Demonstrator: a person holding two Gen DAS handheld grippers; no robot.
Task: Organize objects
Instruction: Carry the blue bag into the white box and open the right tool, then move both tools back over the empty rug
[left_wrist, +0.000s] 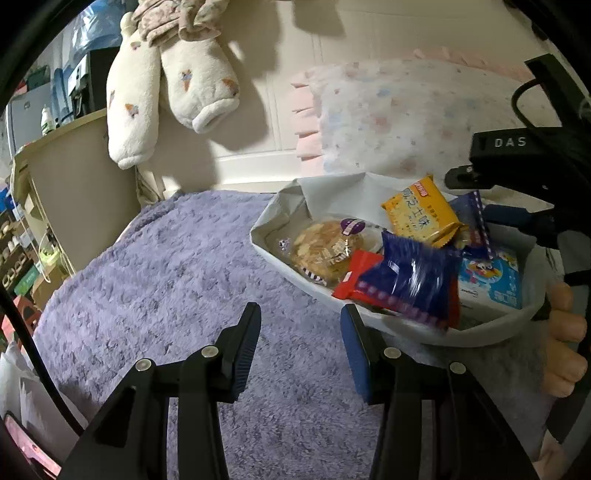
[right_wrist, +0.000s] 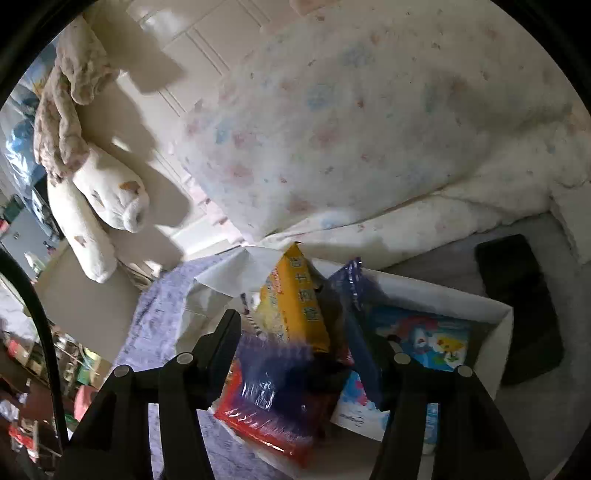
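A white paper tray (left_wrist: 273, 254) on the purple fluffy blanket (left_wrist: 177, 266) holds several snacks: a round pastry (left_wrist: 325, 247), a yellow cracker packet (left_wrist: 421, 210), a red and blue packet (left_wrist: 406, 284), a purple packet (left_wrist: 474, 218) and a light blue carton (left_wrist: 491, 280). My left gripper (left_wrist: 299, 347) is open and empty, just in front of the tray's near edge. My right gripper (right_wrist: 306, 354) is open right above the tray (right_wrist: 502, 321), over the red and blue packet (right_wrist: 273, 402) and next to the yellow packet (right_wrist: 291, 306). The right gripper's body also shows in the left wrist view (left_wrist: 517, 173).
A floral pillow (left_wrist: 406, 114) leans behind the tray against the white headboard. Cream plush sleeves (left_wrist: 170, 92) hang at the upper left. A beige cabinet (left_wrist: 77, 184) stands left of the bed. A dark flat object (right_wrist: 521, 306) lies right of the tray.
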